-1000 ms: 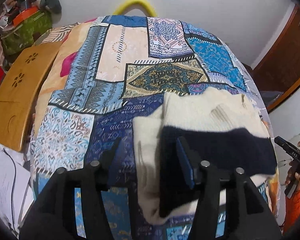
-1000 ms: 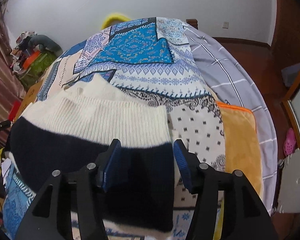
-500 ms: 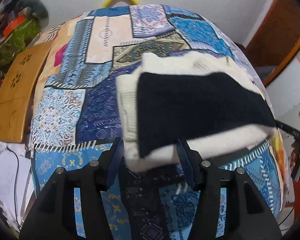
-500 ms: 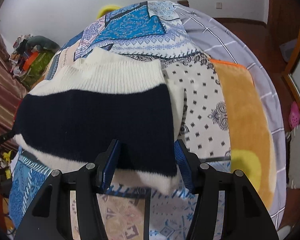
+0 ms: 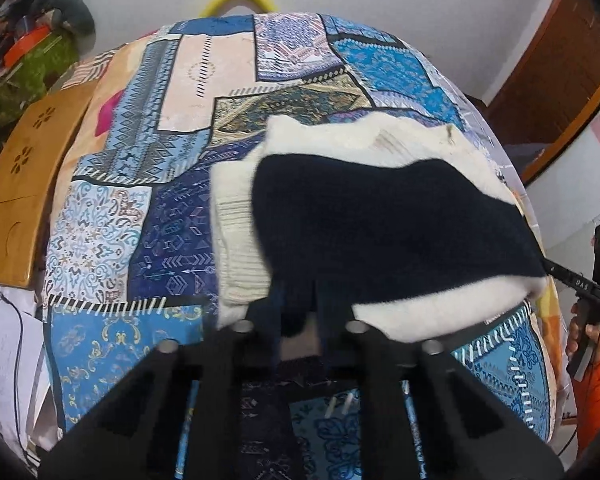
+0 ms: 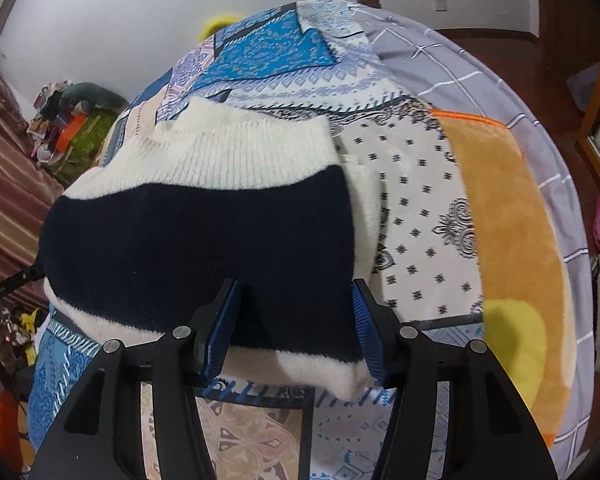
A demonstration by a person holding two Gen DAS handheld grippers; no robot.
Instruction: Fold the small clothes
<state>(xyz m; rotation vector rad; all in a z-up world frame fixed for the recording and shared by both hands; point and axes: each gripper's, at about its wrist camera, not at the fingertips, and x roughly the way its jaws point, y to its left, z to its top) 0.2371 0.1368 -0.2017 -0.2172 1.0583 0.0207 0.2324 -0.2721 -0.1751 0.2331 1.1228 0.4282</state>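
A cream knitted sweater with a wide navy band point(image 5: 380, 232) lies folded on the patchwork bedspread point(image 5: 140, 220). In the left wrist view my left gripper point(image 5: 296, 304) is at the sweater's near left corner. Its jaws are closing and stand almost together, with a tuck of navy knit pinched between them. In the right wrist view the sweater point(image 6: 200, 232) fills the middle. My right gripper point(image 6: 294, 320) straddles its near right hem. These jaws are closing too, but the blue pads point(image 6: 224, 328) stand wide and the knit between them lies flat.
A wooden lap table point(image 5: 16, 184) and a green bag with clutter point(image 5: 28, 68) stand left of the bed. An orange fleece blanket point(image 6: 508, 220) and a grey checked sheet point(image 6: 460, 60) lie to the right. A hand in an orange sleeve point(image 5: 580, 332) holds the other gripper.
Both grippers have drawn back from over the sweater to its near hem. The left jaws have gone from wide to nearly together on the knit. The right jaws have narrowed slightly.
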